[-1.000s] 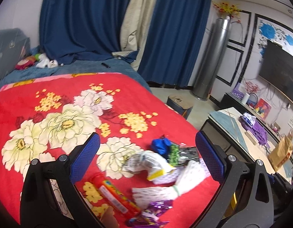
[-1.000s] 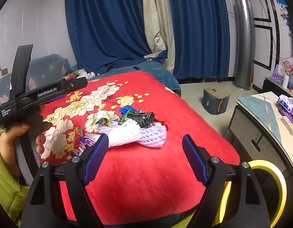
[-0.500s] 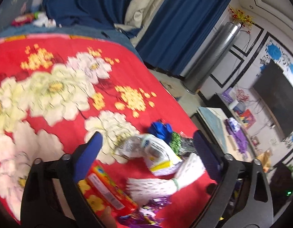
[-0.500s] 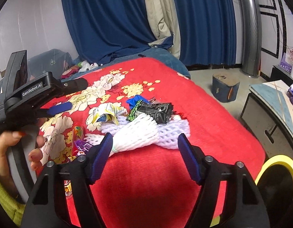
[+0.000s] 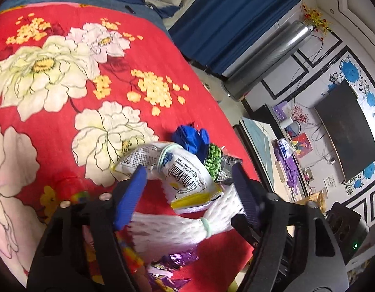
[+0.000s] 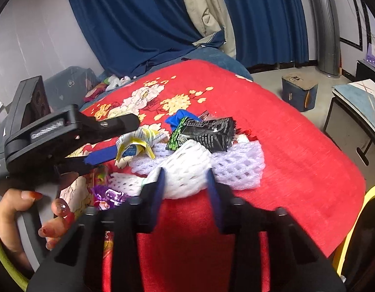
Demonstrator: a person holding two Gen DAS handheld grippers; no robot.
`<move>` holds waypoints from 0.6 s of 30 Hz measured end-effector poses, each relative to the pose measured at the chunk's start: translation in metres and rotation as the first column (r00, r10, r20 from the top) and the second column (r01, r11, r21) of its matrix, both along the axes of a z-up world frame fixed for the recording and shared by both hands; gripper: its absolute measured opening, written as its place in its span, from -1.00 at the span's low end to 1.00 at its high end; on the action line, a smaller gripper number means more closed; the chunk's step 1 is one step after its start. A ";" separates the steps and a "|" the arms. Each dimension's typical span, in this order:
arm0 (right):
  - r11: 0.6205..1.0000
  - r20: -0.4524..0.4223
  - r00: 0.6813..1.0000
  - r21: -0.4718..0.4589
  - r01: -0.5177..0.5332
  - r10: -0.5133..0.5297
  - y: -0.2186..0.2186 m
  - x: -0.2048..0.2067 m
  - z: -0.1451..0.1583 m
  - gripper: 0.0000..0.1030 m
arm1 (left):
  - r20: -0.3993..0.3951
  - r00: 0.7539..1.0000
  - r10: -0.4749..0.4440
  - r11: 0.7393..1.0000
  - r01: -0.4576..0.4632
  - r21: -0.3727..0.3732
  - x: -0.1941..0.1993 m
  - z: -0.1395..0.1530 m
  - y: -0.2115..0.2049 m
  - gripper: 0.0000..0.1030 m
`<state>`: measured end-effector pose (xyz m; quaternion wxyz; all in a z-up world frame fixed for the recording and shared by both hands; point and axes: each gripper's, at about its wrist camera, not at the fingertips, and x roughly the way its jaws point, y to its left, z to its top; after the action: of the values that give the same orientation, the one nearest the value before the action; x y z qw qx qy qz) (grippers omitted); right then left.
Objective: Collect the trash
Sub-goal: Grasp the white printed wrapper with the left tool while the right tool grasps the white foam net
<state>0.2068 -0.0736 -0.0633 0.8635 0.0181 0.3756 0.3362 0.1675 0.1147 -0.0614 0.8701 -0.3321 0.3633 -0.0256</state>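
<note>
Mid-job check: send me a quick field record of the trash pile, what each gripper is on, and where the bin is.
surface: red floral bedspread
pile: white foam net, white-yellow wrapper, black packet, blue scrap, purple wrappers
left gripper: closing, white-yellow wrapper between its pads
right gripper: closing on the white foam net
bin: yellow rim at right edge of right view

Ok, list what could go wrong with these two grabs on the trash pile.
1. The right gripper is closing on the white foam net; the black wrapper lies on it and may slide off when it lifts.
2. The left gripper is closing around the white barcode wrapper, which overlaps the same foam net, so the two grabs could tug against each other.
</note>
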 end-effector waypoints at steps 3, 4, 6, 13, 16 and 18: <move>1.000 0.022 1.000 0.000 -0.019 0.019 -0.001 -0.005 0.001 -0.83 | -0.011 1.000 -0.003 1.000 0.003 -0.005 0.000 -0.004 -0.001 0.01; 1.000 0.035 0.999 0.002 -0.022 0.022 -0.001 -0.008 0.003 -0.84 | -0.015 1.000 -0.003 1.000 0.002 -0.005 0.000 -0.004 -0.002 -0.07; 1.000 0.060 0.998 0.006 -0.023 0.022 -0.004 -0.013 0.006 -0.84 | -0.015 1.000 -0.007 1.000 0.007 -0.010 -0.001 -0.005 -0.001 -0.19; 0.999 0.149 0.988 0.009 -0.032 0.030 -0.009 -0.030 0.019 -0.86 | -0.012 0.999 -0.031 1.000 0.031 -0.001 -0.003 -0.002 -0.003 -0.44; 0.999 0.189 0.982 0.009 -0.031 0.029 -0.012 -0.035 0.025 -0.86 | 0.009 0.999 -0.035 0.999 0.035 0.004 -0.005 0.001 -0.002 -0.47; 1.000 0.218 0.976 0.003 -0.025 0.024 -0.015 -0.039 0.028 -0.86 | 0.030 0.999 -0.031 0.999 0.031 0.009 -0.008 0.006 0.000 -0.48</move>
<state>0.1676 -0.0882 -0.0354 0.8952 -0.0209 0.2778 0.3479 0.1594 0.1146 -0.0551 0.8764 -0.3223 0.3552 -0.0425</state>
